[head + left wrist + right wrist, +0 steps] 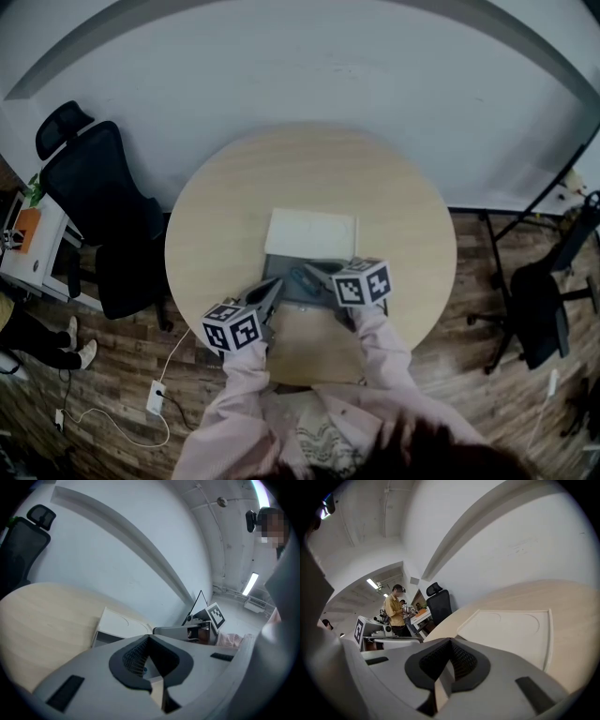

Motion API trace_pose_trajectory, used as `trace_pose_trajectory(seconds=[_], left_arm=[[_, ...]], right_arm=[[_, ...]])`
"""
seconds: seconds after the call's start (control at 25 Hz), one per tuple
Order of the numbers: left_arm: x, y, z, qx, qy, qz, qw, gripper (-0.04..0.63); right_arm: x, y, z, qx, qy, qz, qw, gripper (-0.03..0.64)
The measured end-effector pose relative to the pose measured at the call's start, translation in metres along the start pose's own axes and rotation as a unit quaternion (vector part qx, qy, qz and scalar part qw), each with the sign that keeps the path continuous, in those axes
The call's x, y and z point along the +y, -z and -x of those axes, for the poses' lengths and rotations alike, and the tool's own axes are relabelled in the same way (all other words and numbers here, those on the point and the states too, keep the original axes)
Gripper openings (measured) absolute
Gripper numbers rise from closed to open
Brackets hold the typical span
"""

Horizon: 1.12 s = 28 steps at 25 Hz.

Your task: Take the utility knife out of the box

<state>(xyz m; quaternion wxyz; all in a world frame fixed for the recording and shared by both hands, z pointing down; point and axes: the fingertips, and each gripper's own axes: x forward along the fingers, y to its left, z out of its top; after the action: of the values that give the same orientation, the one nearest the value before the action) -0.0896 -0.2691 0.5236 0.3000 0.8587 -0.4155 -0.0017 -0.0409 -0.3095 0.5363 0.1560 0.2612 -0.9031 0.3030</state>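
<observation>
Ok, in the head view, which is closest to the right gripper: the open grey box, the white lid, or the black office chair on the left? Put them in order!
1. The open grey box, right at the right gripper tips.
2. The white lid, lying flat just beyond the box.
3. The black office chair, far off to the left.

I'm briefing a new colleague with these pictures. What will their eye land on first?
A round wooden table fills the middle of the head view, with an open box near the person, its white lid laid back. The left gripper and right gripper, each carrying a black-and-white marker cube, point at the box from its near side, jaws shut. A black office chair stands left of the table.
</observation>
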Motion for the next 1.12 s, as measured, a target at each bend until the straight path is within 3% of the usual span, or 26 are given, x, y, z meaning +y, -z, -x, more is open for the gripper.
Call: trace_pose_trajectory(seconds=[0.36, 1.12], left_arm=[[0.012, 0.009, -0.004, 0.025, 0.017, 0.019, 0.9994, 0.006], [0.023, 0.024, -0.013, 0.061, 0.036, 0.049, 0.9963, 0.006]], right_arm=[[-0.005, 0.014, -0.022, 0.033, 0.023, -0.006, 0.999, -0.003], [-0.047, 0.05, -0.042, 0.115, 0.136, 0.004, 0.984, -0.002]])
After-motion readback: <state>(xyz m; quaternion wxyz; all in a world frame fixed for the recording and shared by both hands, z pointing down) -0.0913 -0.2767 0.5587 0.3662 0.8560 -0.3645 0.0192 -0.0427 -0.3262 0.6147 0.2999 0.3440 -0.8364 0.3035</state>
